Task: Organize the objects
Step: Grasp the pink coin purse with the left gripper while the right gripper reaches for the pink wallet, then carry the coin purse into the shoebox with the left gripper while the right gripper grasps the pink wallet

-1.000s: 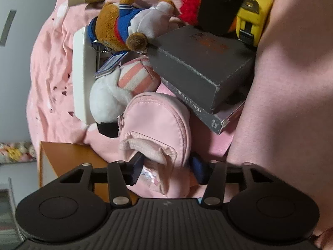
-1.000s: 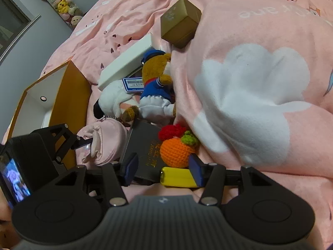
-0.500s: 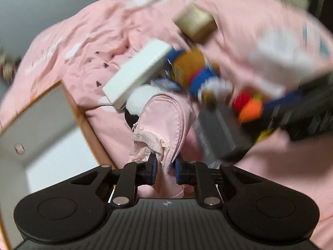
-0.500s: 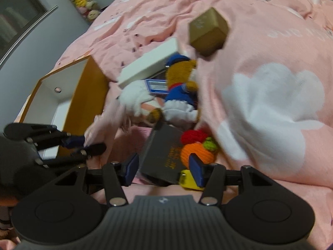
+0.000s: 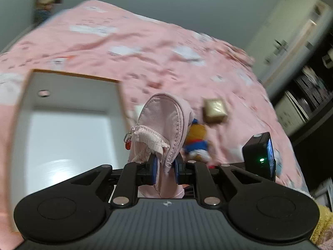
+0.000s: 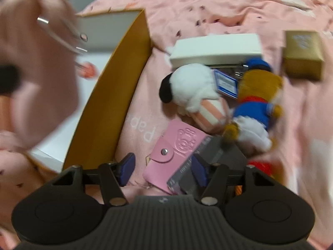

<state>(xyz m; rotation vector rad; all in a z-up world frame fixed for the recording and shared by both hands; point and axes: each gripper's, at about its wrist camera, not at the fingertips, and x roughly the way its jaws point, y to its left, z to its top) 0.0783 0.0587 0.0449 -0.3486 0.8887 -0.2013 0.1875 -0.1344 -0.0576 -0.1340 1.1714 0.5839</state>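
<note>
My left gripper (image 5: pixel 165 169) is shut on a pink zip pouch (image 5: pixel 164 120) and holds it in the air beside the open box (image 5: pixel 68 133), which has a white inside and orange walls. In the right wrist view the pouch (image 6: pixel 39 66) is a blurred pink shape over the box (image 6: pixel 116 95). My right gripper (image 6: pixel 163 167) is open and empty, low over a pink card wallet (image 6: pixel 174 148) and a grey box (image 6: pixel 210 158).
On the pink bedspread (image 6: pixel 208 6) lie a white dog plush (image 6: pixel 193 89), a bear plush in blue (image 6: pixel 256 108), a flat white box (image 6: pixel 216 50) and a gold box (image 6: pixel 301 54). The right gripper's camera unit (image 5: pixel 260 156) shows at the right.
My left gripper shut on the pink pouch and lifted it off the pile toward the open box. My right gripper moved left and lower, over the pink wallet uncovered by the pouch.
</note>
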